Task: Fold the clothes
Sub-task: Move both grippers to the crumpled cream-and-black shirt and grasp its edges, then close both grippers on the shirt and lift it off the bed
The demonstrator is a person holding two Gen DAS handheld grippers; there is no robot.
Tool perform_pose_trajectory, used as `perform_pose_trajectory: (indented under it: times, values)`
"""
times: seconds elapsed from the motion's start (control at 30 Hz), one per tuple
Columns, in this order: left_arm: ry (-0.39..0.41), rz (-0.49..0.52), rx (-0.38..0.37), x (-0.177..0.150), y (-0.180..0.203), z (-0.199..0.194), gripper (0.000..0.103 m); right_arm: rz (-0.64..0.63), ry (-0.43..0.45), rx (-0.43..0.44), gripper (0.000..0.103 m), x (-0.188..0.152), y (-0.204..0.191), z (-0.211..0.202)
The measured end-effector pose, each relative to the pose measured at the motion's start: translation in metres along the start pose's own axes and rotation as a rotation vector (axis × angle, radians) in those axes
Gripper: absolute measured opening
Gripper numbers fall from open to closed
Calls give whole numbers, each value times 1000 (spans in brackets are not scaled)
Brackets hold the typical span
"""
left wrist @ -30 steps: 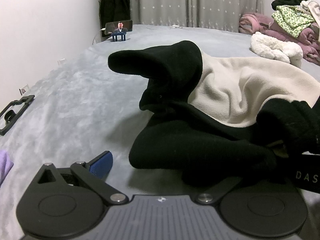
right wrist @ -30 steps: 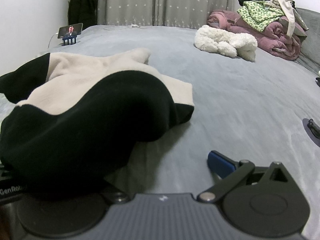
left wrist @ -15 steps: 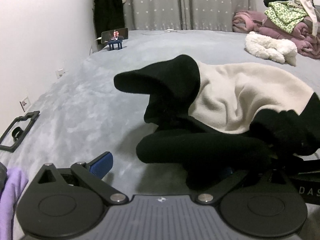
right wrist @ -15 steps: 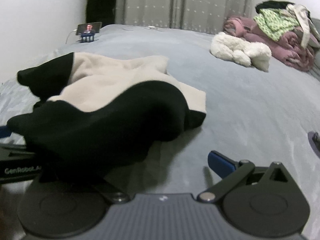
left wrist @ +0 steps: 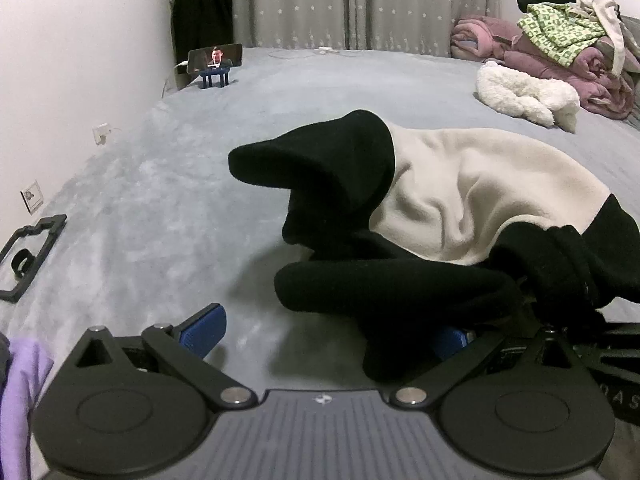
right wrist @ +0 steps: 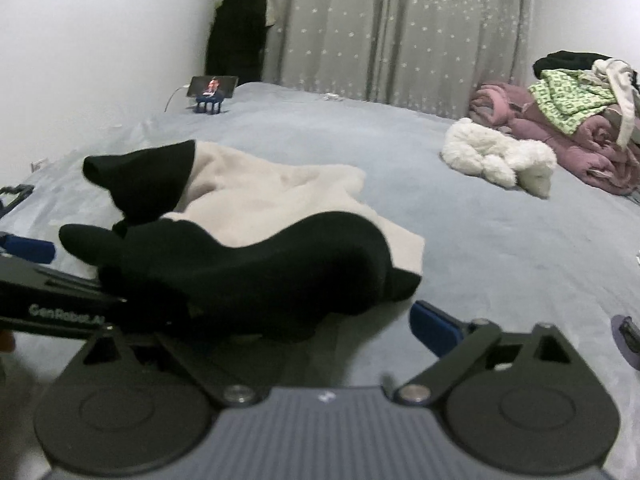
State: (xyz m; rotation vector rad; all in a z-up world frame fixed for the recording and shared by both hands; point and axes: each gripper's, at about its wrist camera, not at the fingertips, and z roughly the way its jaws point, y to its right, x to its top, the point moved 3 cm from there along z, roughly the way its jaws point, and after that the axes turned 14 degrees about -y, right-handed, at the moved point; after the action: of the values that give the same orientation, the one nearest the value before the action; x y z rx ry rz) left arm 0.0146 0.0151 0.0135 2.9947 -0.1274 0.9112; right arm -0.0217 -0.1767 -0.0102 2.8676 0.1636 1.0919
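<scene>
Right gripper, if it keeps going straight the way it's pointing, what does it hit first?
Most likely the black-and-cream garment bunched right ahead of the right gripper; its black fold already lies between the closing jaws, though depth is unclear.

A phone stands lit on a small blue stand at the far left of the grey bed cover, near the white wall and a dark coat hanging in the corner. Star-dotted curtains close off the back. Near the left edge lies a black frame — flat on the cover — and two wall sockets show low on the wall.
</scene>
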Motion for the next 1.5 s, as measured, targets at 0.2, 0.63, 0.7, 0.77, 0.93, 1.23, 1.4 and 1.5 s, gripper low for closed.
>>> perform_pose_trajectory:
  times: [0.2,0.63,0.7,0.77,0.93,1.23,1.4,1.5]
  values:
    - [15,19,-3,4,-4,-5,103,-10,21,12,76,-1,2,-5]
    - [38,8,-69,15,-25,-19,103,-24,131,34,33,0,3,-20]
    - [34,15,-80,15,-27,-20,103,-12,154,31,24,1,6,-24]
    - [32,28,-86,16,-29,-21,103,11,172,31,21,2,10,-27]
    - [40,42,-86,18,-30,-23,103,64,214,10,15,1,22,-36]
    - [48,72,-113,22,-38,-30,103,151,268,-65,9,1,42,-48]
    - [91,43,-106,28,-54,-38,103,82,198,-47,31,-1,33,-39]
    - [103,-5,-94,32,-66,-40,103,23,182,-58,57,-2,21,-35]
